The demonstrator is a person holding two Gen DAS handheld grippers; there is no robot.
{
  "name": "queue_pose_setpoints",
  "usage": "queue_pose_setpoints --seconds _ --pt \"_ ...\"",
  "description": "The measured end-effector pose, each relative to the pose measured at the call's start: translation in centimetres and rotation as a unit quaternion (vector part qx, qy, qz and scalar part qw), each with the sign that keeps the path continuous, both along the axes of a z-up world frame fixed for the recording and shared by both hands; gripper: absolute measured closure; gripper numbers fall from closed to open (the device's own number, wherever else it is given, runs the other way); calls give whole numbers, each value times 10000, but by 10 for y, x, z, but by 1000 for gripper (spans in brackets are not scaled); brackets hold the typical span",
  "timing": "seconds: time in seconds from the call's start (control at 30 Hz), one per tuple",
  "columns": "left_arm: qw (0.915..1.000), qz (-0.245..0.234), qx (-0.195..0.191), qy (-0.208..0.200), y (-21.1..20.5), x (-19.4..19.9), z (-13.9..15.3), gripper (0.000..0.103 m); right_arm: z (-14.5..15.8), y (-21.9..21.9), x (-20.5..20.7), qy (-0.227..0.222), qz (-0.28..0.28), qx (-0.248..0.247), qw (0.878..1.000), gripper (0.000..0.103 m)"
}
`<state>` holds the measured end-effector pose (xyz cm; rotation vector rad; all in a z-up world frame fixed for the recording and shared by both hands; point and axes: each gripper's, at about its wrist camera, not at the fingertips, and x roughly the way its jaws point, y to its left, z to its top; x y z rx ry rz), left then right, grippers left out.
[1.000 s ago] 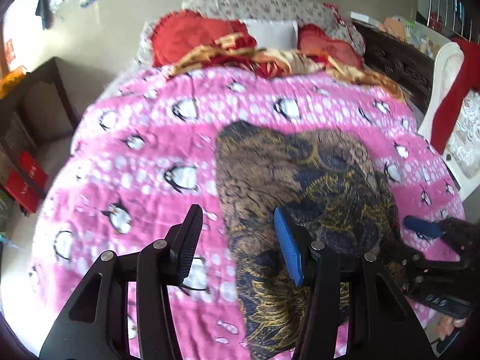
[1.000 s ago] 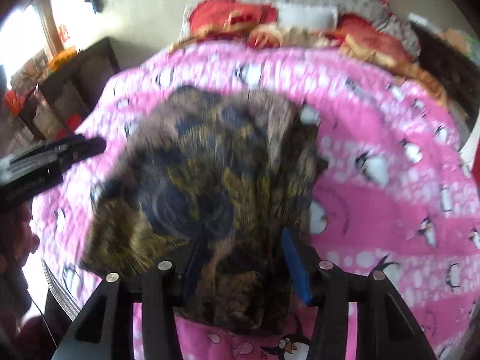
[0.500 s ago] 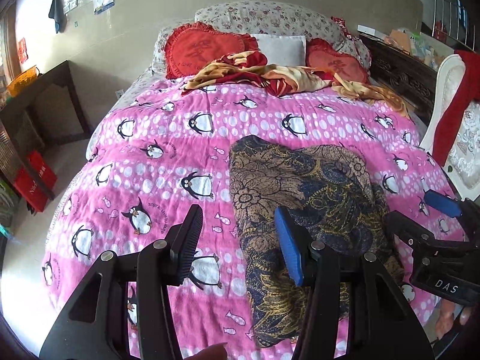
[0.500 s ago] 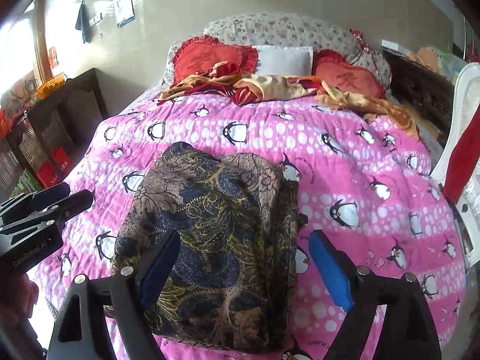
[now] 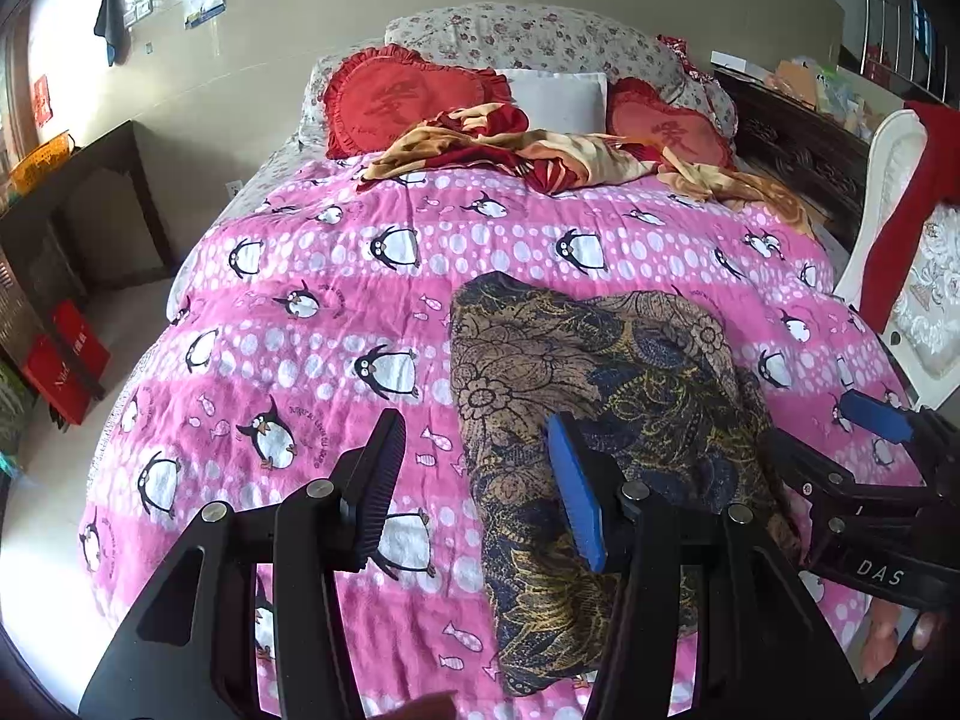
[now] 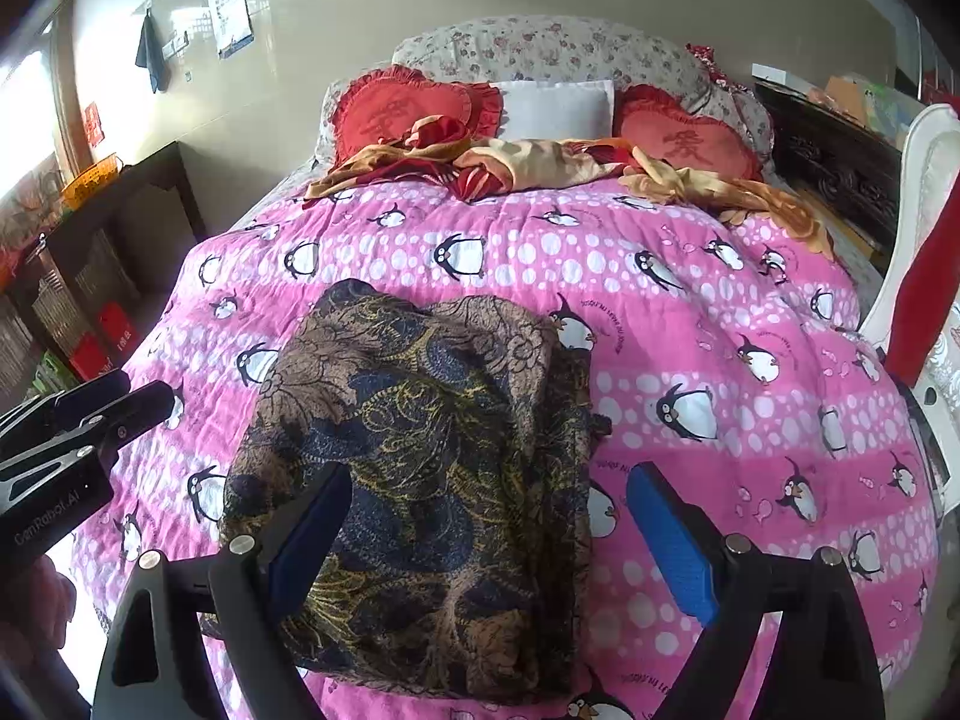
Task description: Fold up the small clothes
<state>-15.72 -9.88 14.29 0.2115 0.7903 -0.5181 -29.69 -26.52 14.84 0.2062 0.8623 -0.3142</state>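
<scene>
A dark blue, brown and gold patterned garment lies folded on the pink penguin bedspread; it also shows in the right wrist view. My left gripper is open and empty, held above the garment's left edge. My right gripper is open and empty, held above the garment's near right part. Each gripper shows in the other's view: the right gripper at the right edge, the left gripper at the left edge.
Red heart cushions, a white pillow and a crumpled red and tan cloth lie at the bed's head. A dark shelf stands left of the bed. A white chair with red cloth stands right.
My right gripper has let go of the garment and opened wide. Both grippers have pulled back and up from the bed. The garment now lies folded and still.
</scene>
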Motion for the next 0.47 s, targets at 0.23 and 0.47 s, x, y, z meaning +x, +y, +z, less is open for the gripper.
queue_pose_setpoints --seconds 0.23,0.47 --pt "9999 35 -137 44 1 4 -4 53 -6 5 3 69 113 -17 9999 12" --pt "9993 312 -197 52 14 16 -11 53 -11 1 3 111 38 51 9999 12"
